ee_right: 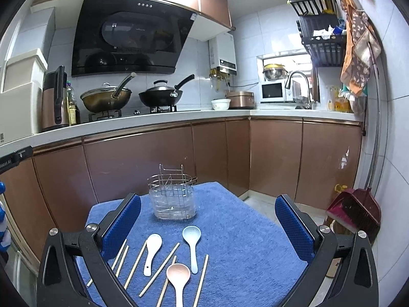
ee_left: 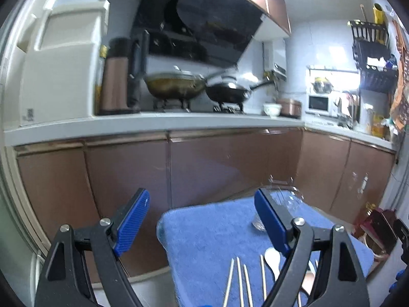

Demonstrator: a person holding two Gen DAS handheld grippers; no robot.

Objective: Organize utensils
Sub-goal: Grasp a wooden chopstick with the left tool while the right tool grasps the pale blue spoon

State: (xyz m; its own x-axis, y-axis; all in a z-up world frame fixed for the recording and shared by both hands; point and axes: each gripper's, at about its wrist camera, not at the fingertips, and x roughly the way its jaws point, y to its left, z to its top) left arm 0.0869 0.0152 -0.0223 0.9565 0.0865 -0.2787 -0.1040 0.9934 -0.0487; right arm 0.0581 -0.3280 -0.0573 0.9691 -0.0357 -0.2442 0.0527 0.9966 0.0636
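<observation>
A blue towel (ee_right: 230, 230) covers a small table. On it stands a wire utensil holder (ee_right: 172, 195) in a clear tray at the far end. Nearer lie a white spoon (ee_right: 152, 252), a light blue spoon (ee_right: 192, 245), a pink spoon (ee_right: 178, 278) and several wooden chopsticks (ee_right: 159, 268). My right gripper (ee_right: 208, 227) is open and empty above the utensils. My left gripper (ee_left: 202, 220) is open and empty over the towel's (ee_left: 217, 235) left edge, with chopsticks (ee_left: 240, 281), the white spoon (ee_left: 273, 259) and the holder (ee_left: 283, 199) partly behind its right finger.
Brown cabinet doors (ee_right: 153, 158) and a white counter (ee_right: 179, 116) with two woks (ee_right: 158, 94) stand behind the table. A dark red dustpan (ee_right: 355, 212) stands on the floor at right. A sink tap (ee_right: 299, 84) is at the back right.
</observation>
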